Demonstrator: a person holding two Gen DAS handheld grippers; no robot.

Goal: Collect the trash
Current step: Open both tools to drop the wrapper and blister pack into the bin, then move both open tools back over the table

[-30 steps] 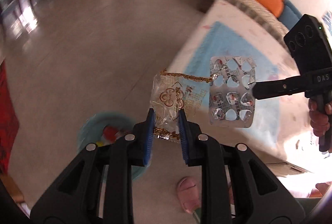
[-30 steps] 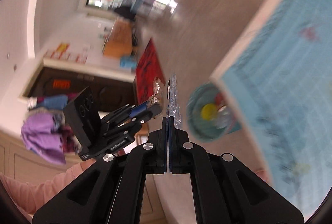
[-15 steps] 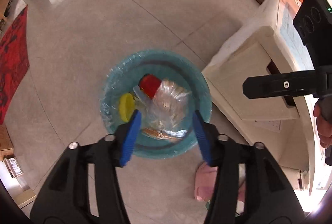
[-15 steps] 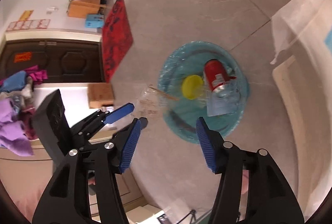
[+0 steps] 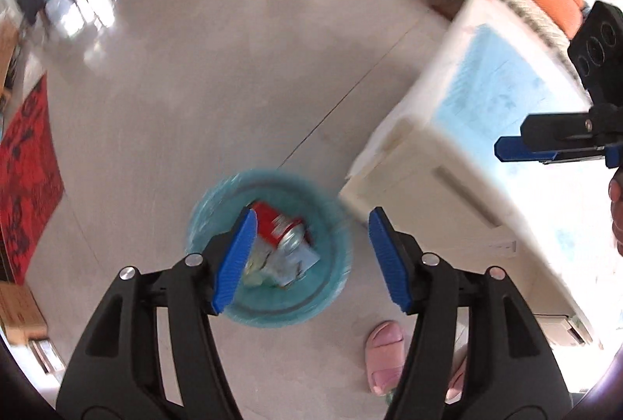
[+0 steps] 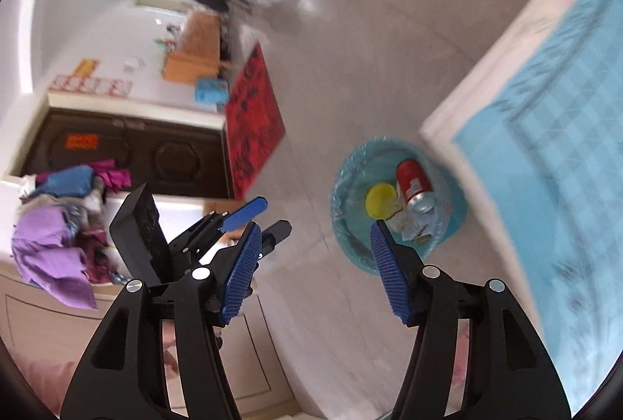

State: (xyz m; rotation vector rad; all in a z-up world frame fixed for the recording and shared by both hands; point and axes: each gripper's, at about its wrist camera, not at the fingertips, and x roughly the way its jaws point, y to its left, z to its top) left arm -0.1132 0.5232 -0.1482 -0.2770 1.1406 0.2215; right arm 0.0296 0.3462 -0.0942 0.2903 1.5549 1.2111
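Left tool (image 5: 309, 256): jaws just opened wide, nothing between.
Right tool (image 6: 311, 270): same, empty.
Bin (image 5: 338, 287): below; light wrappers may drift past rim.
Bench (image 5: 486, 116): beside; fast swing risks collision.

The bin sits on the floor right by the table corner.
You see a can (image 6: 412, 182) and a lid (image 6: 381, 201) side by side in the bin (image 6: 344, 237), with wrappers (image 5: 286, 260) below them. The table (image 5: 447, 163) stands to its right, a rug (image 5: 23, 163) far left.
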